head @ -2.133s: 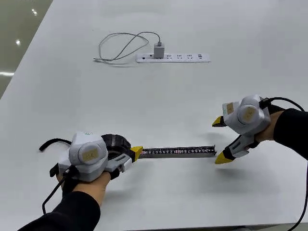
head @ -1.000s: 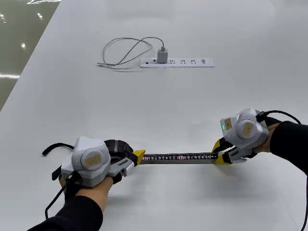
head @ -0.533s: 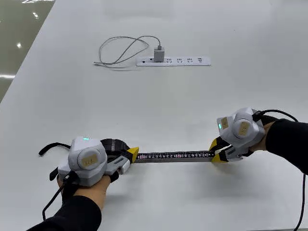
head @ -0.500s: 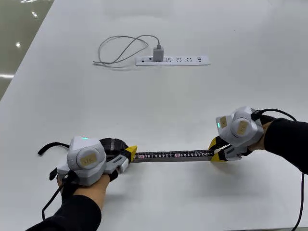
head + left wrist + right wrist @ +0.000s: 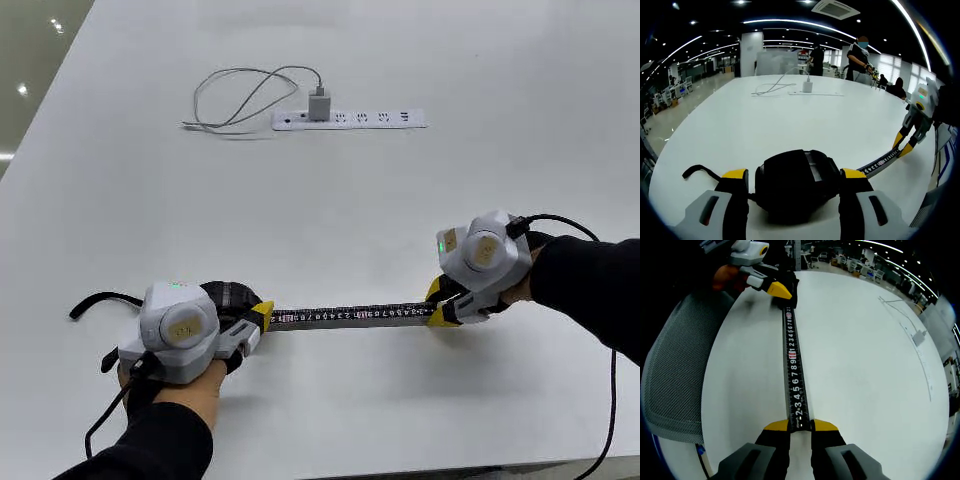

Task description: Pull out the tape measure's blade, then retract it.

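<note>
The white workbench [image 5: 420,200] lies bare across its middle, with a power strip [image 5: 350,119] and its looped cable [image 5: 240,90] well apart on the far side. Its near edge runs close under both forearms (little room to drift that way). Bare surface opens out beyond the right gripper [image 5: 800,425], so a longer pull, I judge, would go outward along the same line.

The blade [image 5: 345,316] lies flat on the bench, numbers up, stretched straight between the two grippers. At its left end sits the tape measure's black case [image 5: 797,180], clamped on both sides by the left gripper [image 5: 255,320]. That hold looks meant to anchor the case so the pull draws tape rather than dragging the whole thing. A black strap [image 5: 95,300] trails off behind it, clear of the work.

The right gripper's jaws are drawn in narrow on the blade's very end, pinching it low against the table. The blade reads as pulled out; retraction is not yet done.
</note>
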